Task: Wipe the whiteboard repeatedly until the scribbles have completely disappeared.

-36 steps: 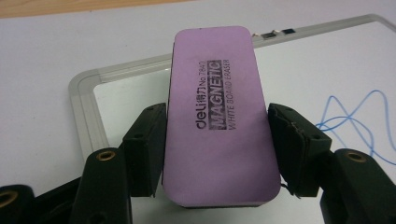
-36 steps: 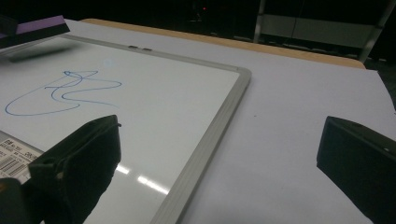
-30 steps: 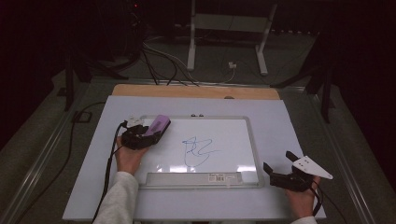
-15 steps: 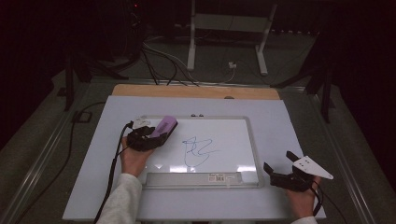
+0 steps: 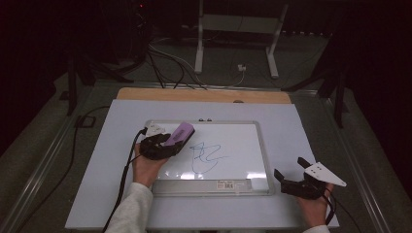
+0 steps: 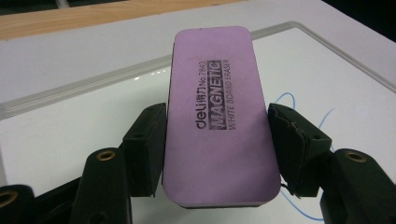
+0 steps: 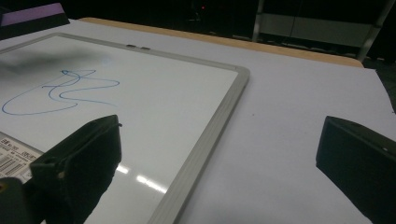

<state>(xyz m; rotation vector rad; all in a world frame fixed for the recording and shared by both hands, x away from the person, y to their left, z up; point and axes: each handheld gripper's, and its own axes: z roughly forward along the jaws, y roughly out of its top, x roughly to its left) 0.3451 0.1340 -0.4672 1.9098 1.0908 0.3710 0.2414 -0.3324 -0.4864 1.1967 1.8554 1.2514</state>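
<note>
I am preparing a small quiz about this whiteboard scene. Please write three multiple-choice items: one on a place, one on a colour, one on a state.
1. Where is the blue scribble?
A. on the whiteboard
B. on the wooden strip
C. on the floor

2. What colour is the eraser?
A. green
B. purple
C. yellow

3. How is the right hand-held gripper?
A. shut on a pen
B. shut on the eraser
C. open, holding nothing

Key: 1 A, the line lies inside the board's frame. 2 B, its top face is purple, with the print "MAGNETIC". 3 C, its jaws stand wide apart with bare table between them; the left hand-held gripper has the eraser.
</note>
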